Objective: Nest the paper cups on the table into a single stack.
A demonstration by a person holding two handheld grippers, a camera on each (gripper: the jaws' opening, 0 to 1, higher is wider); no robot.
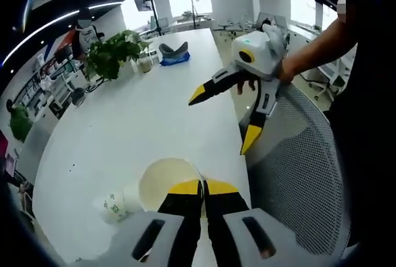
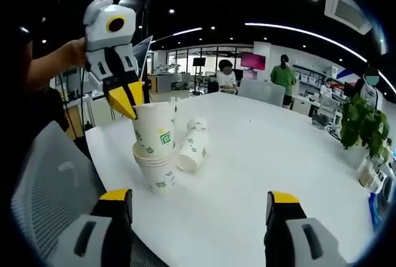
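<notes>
Paper cup (image 2: 154, 132) rim pinched by raised left tool (image 2: 128, 104), right tool (image 2: 201, 208) spread wide

My left gripper (image 1: 202, 188) covers the near rim of the top cup (image 1: 166, 180) in its own view, so I cannot see how deep that cup sits in the stack (image 2: 156, 156) below. In the right gripper view my right gripper (image 2: 201, 204) is cut off by the bottom edge, and the chair back (image 2: 52, 193) runs out of the picture at the left. The people (image 2: 283, 75) at the far end are too small to make out, and the fallen cups (image 2: 193, 143) hide part of each other.
</notes>
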